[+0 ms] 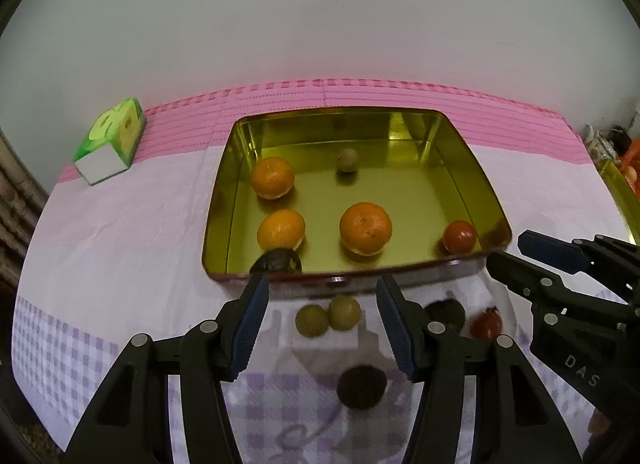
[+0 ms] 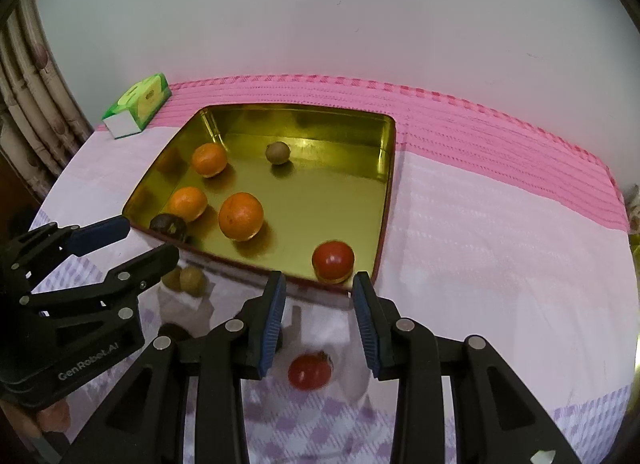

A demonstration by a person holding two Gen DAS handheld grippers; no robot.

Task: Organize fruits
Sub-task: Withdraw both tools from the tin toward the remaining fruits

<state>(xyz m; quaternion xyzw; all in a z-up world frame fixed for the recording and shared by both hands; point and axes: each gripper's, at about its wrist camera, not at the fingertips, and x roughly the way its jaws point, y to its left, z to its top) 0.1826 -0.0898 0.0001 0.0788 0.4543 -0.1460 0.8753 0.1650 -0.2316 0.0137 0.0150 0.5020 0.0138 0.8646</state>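
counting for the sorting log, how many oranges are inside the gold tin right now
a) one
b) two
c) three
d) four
c) three oranges sit in the gold tin: one at the back left, one in front of it and one near the middle; the other things in it are a red fruit, a small greenish-brown one and a dark one.

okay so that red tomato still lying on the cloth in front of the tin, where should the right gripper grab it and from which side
Come straight down from above with the right gripper, whose fingers already stand open over it. Grip the red tomato across its round middle, one finger on either side. It lies alone on the tablecloth, clear of the gold tin, so both sides look free.
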